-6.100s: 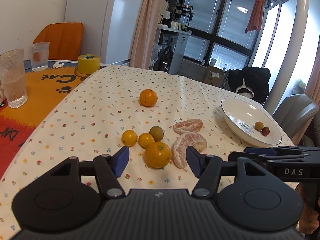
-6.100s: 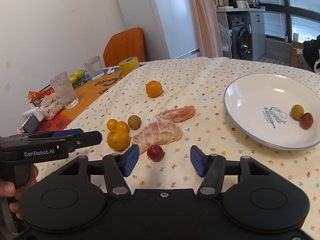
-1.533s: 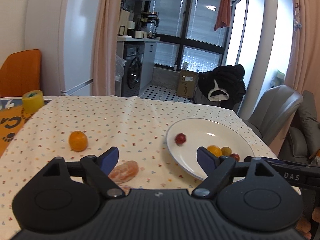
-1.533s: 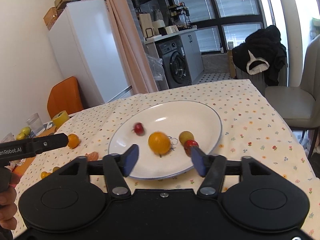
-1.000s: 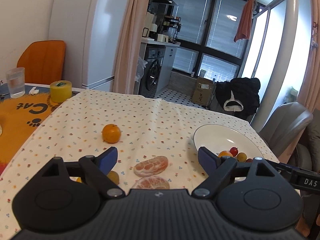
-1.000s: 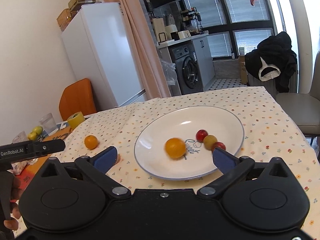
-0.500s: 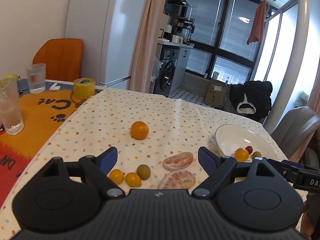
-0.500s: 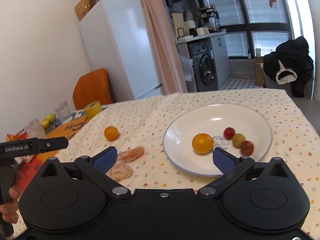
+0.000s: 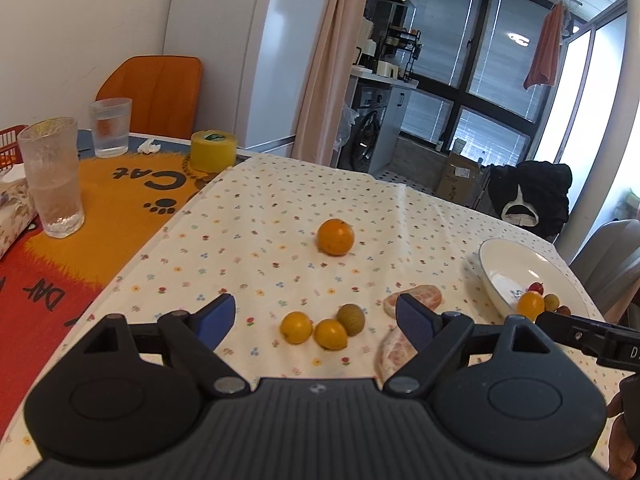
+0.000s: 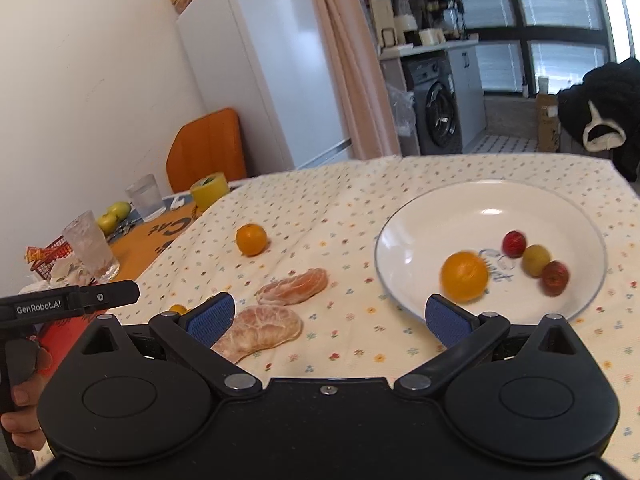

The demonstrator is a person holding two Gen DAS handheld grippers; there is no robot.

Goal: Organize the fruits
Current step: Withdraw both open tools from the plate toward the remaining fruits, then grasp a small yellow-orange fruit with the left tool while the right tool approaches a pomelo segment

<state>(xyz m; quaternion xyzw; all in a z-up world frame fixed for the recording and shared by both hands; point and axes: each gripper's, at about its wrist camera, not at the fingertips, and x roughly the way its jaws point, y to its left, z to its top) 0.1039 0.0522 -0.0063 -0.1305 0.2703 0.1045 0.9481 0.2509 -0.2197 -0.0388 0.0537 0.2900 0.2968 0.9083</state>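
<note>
Both jaws gape wide: left hand-held gripper hovers over three small fruits on the counter; right hand-held gripper faces the plate holding an orange.

gripper: jaws wide, empty
kumquats: between the jaws
orange: 12 o'clock
plate: 2 o'clock

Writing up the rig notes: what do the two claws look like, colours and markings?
Both are matte black plastic. Left claw: two angled fingers with blue pads, round pivot discs, silver screws, ribbed centre panel. Right claw: same build with blue textured pads and a smooth body. White lettering marks the handles: "GenRobot.AI" on the left, a partial "D" on the right. No sleeves or cables visible.
</note>
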